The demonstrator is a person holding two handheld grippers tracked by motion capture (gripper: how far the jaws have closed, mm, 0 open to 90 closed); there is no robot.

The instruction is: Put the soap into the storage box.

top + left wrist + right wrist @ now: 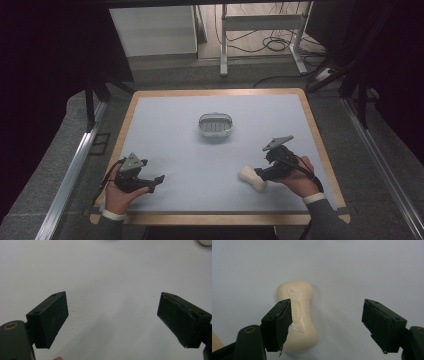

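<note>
Work in hand: the right gripper (261,176) is reaching for a cream bar of soap (251,178) on the near right part of the table; the likely aim is to pick it up, perhaps for the soap dish (215,125) lying farther off near the table's middle.

Soap, place: it is lying flat on the pale blue mat (200,165), just left of the right gripper's tips, well apart from the dish.

Soap, long axis: in the right gripper view the waisted soap (298,315) is running near to far, roughly along the line of the jaws rather than across them.

Key relation: the soap is not sitting centred in the gap. It is lying under and beside the jaw at the left of that view, while the space toward the other jaw is bare mat. By my reading, the gripper needs to be shifting toward the soap before closing.

Right gripper state: the jaws are standing partly apart, gripping nothing; no pad is pressing on the soap.

Left gripper (152,181): it is resting at the near left, jaws spread wide with bare mat between them, holding nothing.

Nearer hand: the right one by far; the left is well apart from the soap.

Surface: a smooth mat on a wood-edged table (320,150).

Room: dark curtains are hanging at both sides, and cables are lying on the floor beyond the far edge.
</note>
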